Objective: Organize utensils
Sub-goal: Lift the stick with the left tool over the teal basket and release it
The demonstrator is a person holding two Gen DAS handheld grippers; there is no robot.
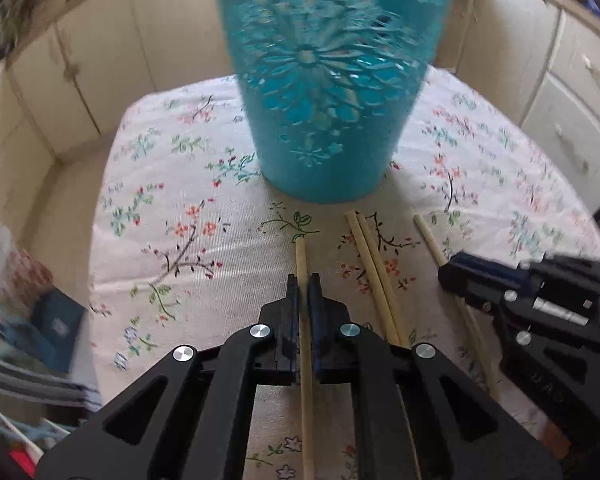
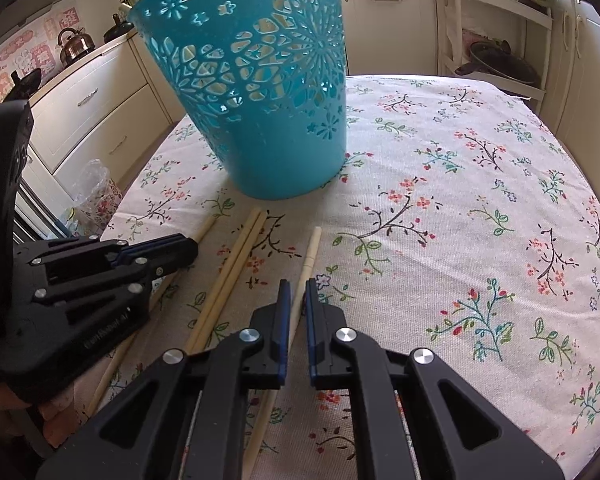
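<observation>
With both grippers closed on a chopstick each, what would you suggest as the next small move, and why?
Probably lift both chopsticks a little off the tablecloth. The left gripper is shut on one chopstick, the right gripper on another, and both sticks lie flat, pointing toward the blue basket, which stands upright just beyond them. Its rim sits high, so the sticks likely need raising before going in.

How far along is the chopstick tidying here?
Done: at least one stick already leans inside the perforated teal plastic basket. In hand: the left gripper and right gripper are each shut on a pale wooden chopstick. Left: the pair of chopsticks on the floral tablecloth.
</observation>
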